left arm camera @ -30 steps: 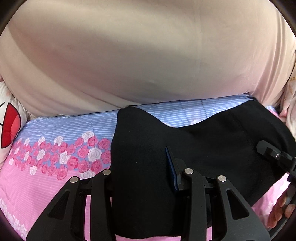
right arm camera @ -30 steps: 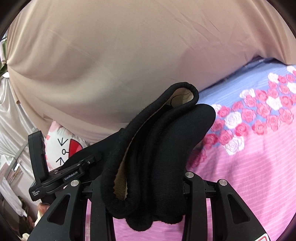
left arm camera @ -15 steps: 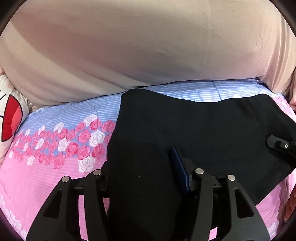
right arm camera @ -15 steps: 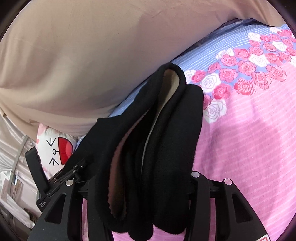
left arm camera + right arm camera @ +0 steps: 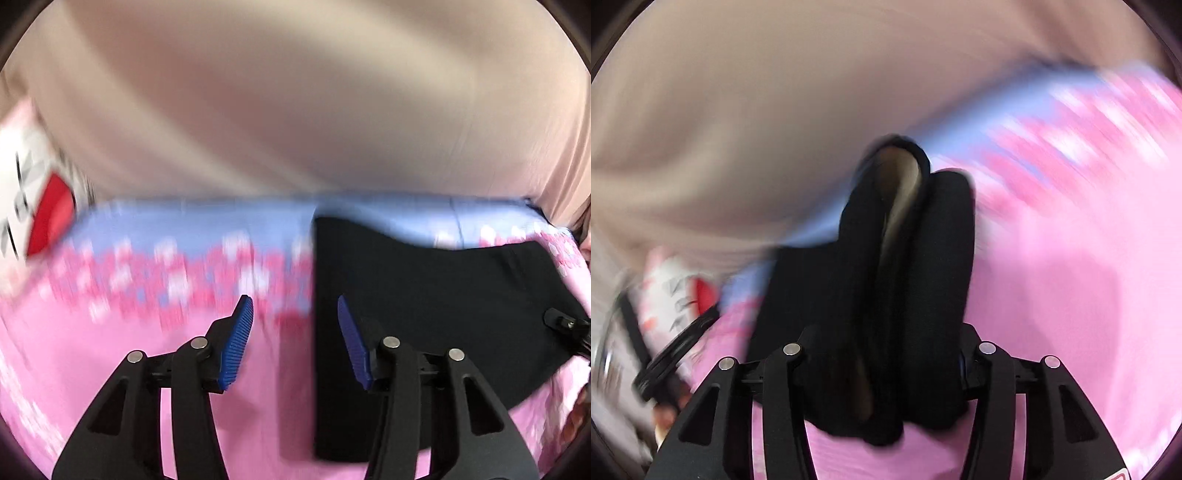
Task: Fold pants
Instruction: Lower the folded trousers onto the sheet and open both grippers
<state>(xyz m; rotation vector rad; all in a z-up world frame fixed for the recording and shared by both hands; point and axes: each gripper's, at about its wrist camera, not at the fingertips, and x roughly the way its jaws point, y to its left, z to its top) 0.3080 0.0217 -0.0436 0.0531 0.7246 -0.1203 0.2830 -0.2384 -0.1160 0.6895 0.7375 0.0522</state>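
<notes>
Black pants [image 5: 443, 295] lie flat on the pink flowered sheet [image 5: 92, 369], their straight folded edge running down the middle of the left wrist view. My left gripper [image 5: 293, 301] is open and closing, both blue pads bare. Its right finger [image 5: 351, 332] hangs over the pants' edge, its left finger over the sheet. In the right wrist view a thick bunched fold of the pants [image 5: 945, 240], pale lining showing, stands between the fingers of my right gripper [image 5: 886, 332]. Those jaws are opening, and the fabric fills the gap and hides the pads.
A big beige cover [image 5: 295, 110] bulges across the far side of the bed. A white pillow with a red cartoon mouth [image 5: 37, 192] sits at the left. The other gripper's tip [image 5: 565, 325] shows at the right edge, with fingers of a hand below it.
My left gripper has let go of the pants and slid left off them, so its pads are bare. The pants now lie flatter. The right gripper has rolled and sunk, with its jaws wider around the bundle.
</notes>
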